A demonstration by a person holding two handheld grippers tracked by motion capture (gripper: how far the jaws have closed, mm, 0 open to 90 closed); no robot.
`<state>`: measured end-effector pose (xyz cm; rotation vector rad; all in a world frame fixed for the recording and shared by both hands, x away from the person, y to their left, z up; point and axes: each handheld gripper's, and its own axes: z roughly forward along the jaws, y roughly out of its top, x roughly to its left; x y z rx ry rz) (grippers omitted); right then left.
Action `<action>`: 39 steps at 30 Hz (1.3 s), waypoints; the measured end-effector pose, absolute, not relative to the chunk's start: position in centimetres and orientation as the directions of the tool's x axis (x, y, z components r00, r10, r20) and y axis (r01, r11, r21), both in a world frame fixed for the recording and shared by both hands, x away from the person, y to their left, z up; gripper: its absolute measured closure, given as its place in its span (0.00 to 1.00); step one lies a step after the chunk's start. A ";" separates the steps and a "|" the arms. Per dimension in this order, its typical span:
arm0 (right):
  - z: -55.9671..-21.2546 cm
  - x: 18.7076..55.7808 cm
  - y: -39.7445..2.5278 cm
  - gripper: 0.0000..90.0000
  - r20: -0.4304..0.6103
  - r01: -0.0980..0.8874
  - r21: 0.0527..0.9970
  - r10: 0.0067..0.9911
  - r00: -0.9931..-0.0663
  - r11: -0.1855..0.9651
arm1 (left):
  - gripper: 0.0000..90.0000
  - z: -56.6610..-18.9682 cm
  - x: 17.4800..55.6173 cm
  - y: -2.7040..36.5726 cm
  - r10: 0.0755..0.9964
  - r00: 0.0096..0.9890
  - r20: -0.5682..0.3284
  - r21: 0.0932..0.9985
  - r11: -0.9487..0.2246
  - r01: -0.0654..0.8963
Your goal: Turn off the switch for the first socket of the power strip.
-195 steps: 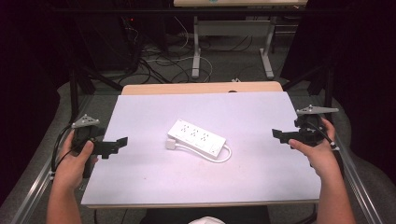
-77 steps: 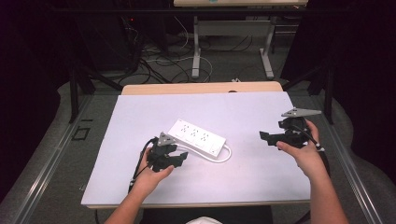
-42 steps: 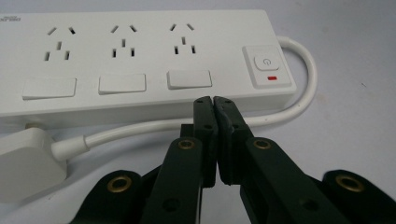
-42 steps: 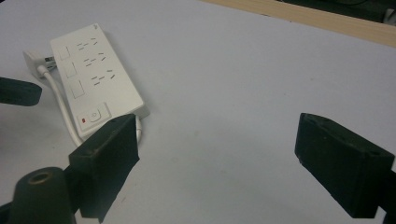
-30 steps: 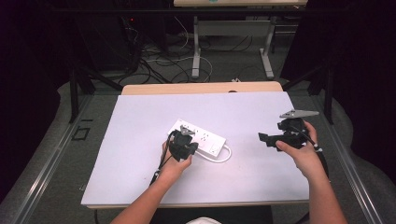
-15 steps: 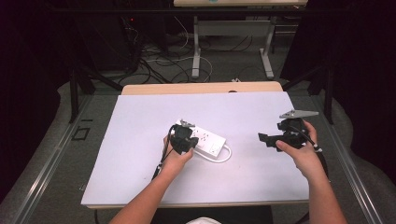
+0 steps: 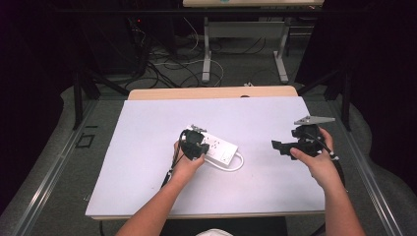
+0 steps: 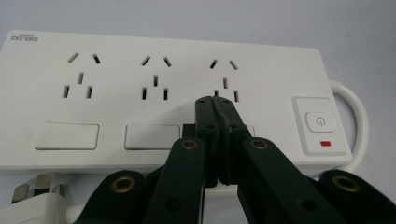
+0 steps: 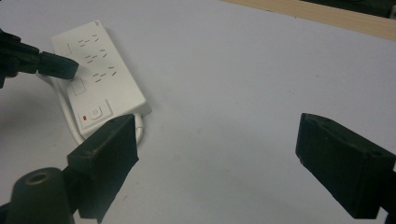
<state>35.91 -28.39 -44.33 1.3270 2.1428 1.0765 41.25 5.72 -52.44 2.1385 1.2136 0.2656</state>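
High view tells me the most: my left gripper [image 7: 194,146] has come in from the table's left edge, where it sat several seconds back, and now stands over the near-left part of the white power strip [image 7: 216,147], which lies unmoved near the middle of the white table [image 7: 147,123]. Over the last second it has crept only slightly, so I judge the approach is finished and the contact step is on. In the left gripper view its jaws are pressed together with nothing between them, the joined tips set against the strip's face just under the third socket [image 8: 223,79], left of the power button [image 8: 319,122] with its red indicator. The strip's plug [image 8: 32,201] lies by the near-left corner, and the cord loops round the switch end. My reading is that I am poking or pinning the strip, not gripping it. My right gripper [image 7: 282,146] has drifted a little inward and hangs above bare table well to the right, jaws spread wide, holding nothing, ready to help
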 end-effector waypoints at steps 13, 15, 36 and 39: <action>-44.4 35.9 -28.3 0.14 0.061 0.570 0.783 0.880 -0.472 0.251 | 0.98 -52.6 41.3 5.6 0.827 0.543 -0.146 0.630 -0.345 0.696; -44.4 35.9 -28.3 0.14 0.062 0.569 0.783 0.880 -0.471 0.250 | 0.98 -52.6 41.3 5.6 0.828 0.542 -0.147 0.630 -0.344 0.697; -44.4 35.9 -28.3 0.14 0.059 0.567 0.784 0.878 -0.475 0.254 | 1.00 -52.6 40.9 4.9 0.822 0.569 -0.040 0.628 -0.422 0.654; -44.4 35.9 -28.3 0.14 0.060 0.567 0.784 0.879 -0.473 0.252 | 1.00 -52.7 40.7 4.6 0.825 0.565 -0.008 0.634 -0.433 0.641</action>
